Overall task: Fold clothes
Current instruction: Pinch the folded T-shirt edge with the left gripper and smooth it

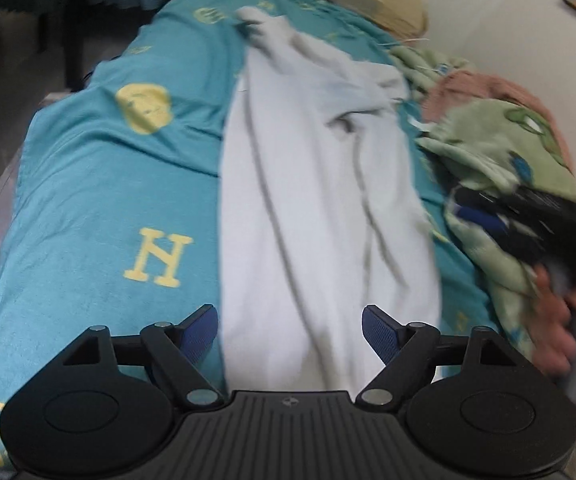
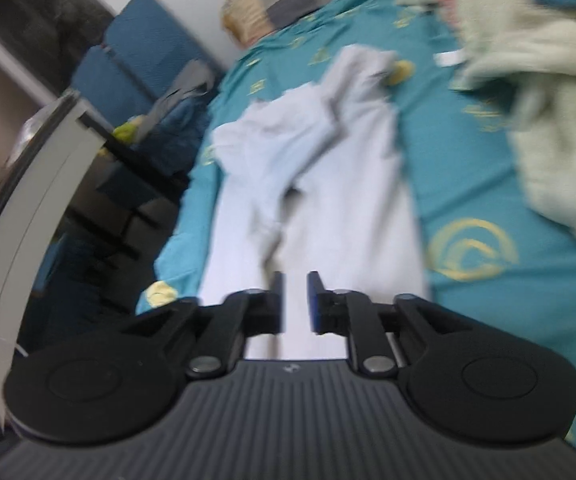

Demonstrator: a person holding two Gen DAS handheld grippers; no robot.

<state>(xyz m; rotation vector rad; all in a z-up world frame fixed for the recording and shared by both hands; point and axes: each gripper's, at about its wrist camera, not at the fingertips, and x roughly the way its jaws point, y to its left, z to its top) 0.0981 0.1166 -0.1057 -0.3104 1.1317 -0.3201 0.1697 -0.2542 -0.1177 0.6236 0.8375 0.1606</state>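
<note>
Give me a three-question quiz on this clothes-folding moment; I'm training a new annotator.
1. True or false: the white garment lies on the teal bedsheet.
2. The left gripper is: A) shut on the garment B) open, gripping nothing C) out of view.
3. In the left wrist view, what lies to the right of the white garment?

Key:
1. True.
2. B. The right gripper also shows a gap between its jaws, with nothing pinched.
3. A pile of clothes, with green and pink fabric.
</note>
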